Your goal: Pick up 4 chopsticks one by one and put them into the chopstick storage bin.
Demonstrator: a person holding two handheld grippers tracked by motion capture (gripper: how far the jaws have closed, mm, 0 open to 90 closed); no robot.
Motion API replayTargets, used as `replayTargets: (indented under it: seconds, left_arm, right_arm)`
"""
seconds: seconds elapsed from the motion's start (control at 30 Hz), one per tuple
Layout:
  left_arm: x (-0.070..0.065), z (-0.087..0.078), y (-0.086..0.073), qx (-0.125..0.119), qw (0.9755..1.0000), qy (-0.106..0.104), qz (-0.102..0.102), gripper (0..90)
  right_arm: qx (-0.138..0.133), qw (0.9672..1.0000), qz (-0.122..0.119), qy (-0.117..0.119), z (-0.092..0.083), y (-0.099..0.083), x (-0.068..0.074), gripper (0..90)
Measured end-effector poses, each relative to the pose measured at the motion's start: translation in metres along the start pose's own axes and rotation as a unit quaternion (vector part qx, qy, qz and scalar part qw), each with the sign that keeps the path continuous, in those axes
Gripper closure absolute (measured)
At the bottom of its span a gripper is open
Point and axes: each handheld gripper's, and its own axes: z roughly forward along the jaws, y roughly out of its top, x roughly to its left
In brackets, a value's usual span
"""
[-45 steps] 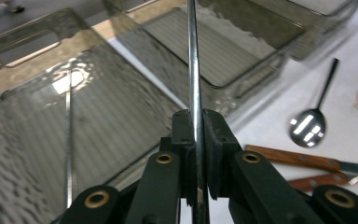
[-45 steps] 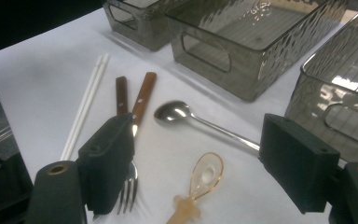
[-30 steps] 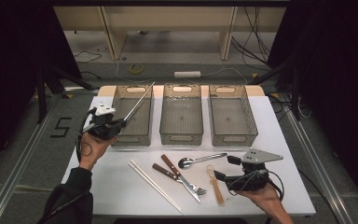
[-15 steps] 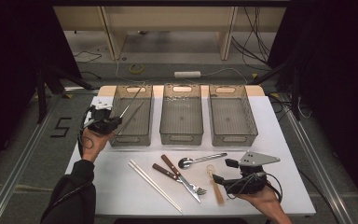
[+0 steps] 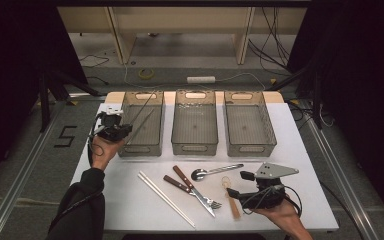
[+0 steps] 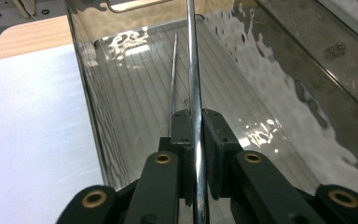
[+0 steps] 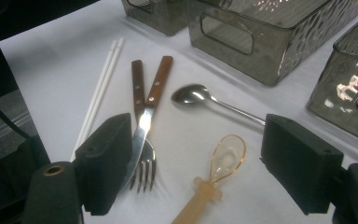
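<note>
Left gripper view: left gripper [image 6: 196,154], jaws just easing apart yet gripping a metal chopstick [image 6: 192,70] over the left bin [image 6: 88,112], should lower it beside its mate [image 6: 173,70] before full release; right gripper [image 7: 200,163] hovers, jaws wide apart, empty.

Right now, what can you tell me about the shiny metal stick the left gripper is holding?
The metal chopstick is thin, straight and shiny like steel. The left gripper has it pinched between its black pads. It slants down into the left clear bin, far end pointing to the bin's back. A second metal chopstick lies on the ribbed bottom just beside it.
</note>
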Motion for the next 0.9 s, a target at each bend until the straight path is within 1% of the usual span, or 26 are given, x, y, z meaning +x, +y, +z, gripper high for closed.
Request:
replayTargets:
  seconds: [0.03,0.1,0.13,0.17,0.23,0.3,0.33,0.43,0.53,0.6,0.63,0.67,0.73,0.77,0.8,0.9]
  left_arm:
    - [0.000,0.000,0.000,0.002,1.0000,-0.001,-0.002,72.4]
    - [0.000,-0.001,0.000,0.000,1.0000,-0.004,-0.002,64.7]
    - [-0.001,-0.002,0.000,0.000,1.0000,-0.003,0.001,61.5]
    - [-0.001,-0.004,0.000,-0.002,1.0000,-0.007,0.002,57.6]
    - [-0.003,-0.008,0.001,0.002,0.9997,-0.022,0.007,52.0]
    - [-0.008,-0.014,0.002,0.000,0.9993,-0.035,0.012,46.4]
    - [-0.011,-0.019,0.003,-0.001,0.9989,-0.044,0.019,44.1]
    - [-0.020,-0.030,0.007,0.000,0.9975,-0.059,0.037,37.3]
    - [-0.030,-0.041,0.009,0.002,0.9953,-0.080,0.054,31.7]
    - [-0.037,-0.048,0.009,0.006,0.9930,-0.092,0.073,29.4]
    - [-0.040,-0.050,0.009,0.007,0.9926,-0.094,0.077,27.8]
    - [-0.042,-0.053,0.009,0.012,0.9913,-0.099,0.086,26.6]
    - [-0.046,-0.055,0.008,0.013,0.9895,-0.108,0.095,25.1]
    - [-0.048,-0.057,0.007,0.016,0.9886,-0.111,0.100,24.4]
    - [-0.051,-0.058,0.006,0.021,0.9872,-0.114,0.110,23.5]
    - [-0.057,-0.060,0.003,0.030,0.9843,-0.121,0.124,21.3]
  right_arm:
    - [0.001,1.0000,0.000,0.000,0.000,0.000,0.000,25.9]
    - [0.000,1.0000,0.000,0.001,0.000,0.000,0.000,25.9]
    - [0.000,1.0000,0.000,0.001,0.000,0.000,0.000,25.9]
    - [0.000,1.0000,-0.001,0.000,0.000,0.000,0.000,25.9]
    - [0.000,1.0000,-0.001,0.002,-0.001,0.000,0.001,25.8]
    - [-0.001,1.0000,-0.001,0.001,-0.001,0.000,0.001,25.7]
    - [-0.002,1.0000,0.000,0.002,-0.001,0.000,0.001,25.6]
    - [-0.005,1.0000,-0.002,0.001,-0.002,0.000,0.001,25.4]
    - [-0.009,1.0000,-0.001,0.000,-0.003,0.000,0.000,25.2]
    - [-0.010,0.9999,0.000,-0.001,-0.003,0.000,0.000,25.2]
    - [-0.010,0.9999,0.001,-0.001,-0.003,-0.001,0.001,25.2]
    - [-0.010,1.0000,0.001,-0.001,-0.003,-0.001,0.001,25.2]
    - [-0.009,1.0000,0.001,-0.002,-0.003,-0.001,0.001,25.2]
    - [-0.008,1.0000,0.001,-0.001,-0.003,-0.001,0.001,25.1]
    - [-0.008,1.0000,0.001,-0.001,-0.003,-0.001,0.001,25.1]
    - [-0.010,0.9999,0.000,-0.003,-0.003,-0.001,0.001,24.9]
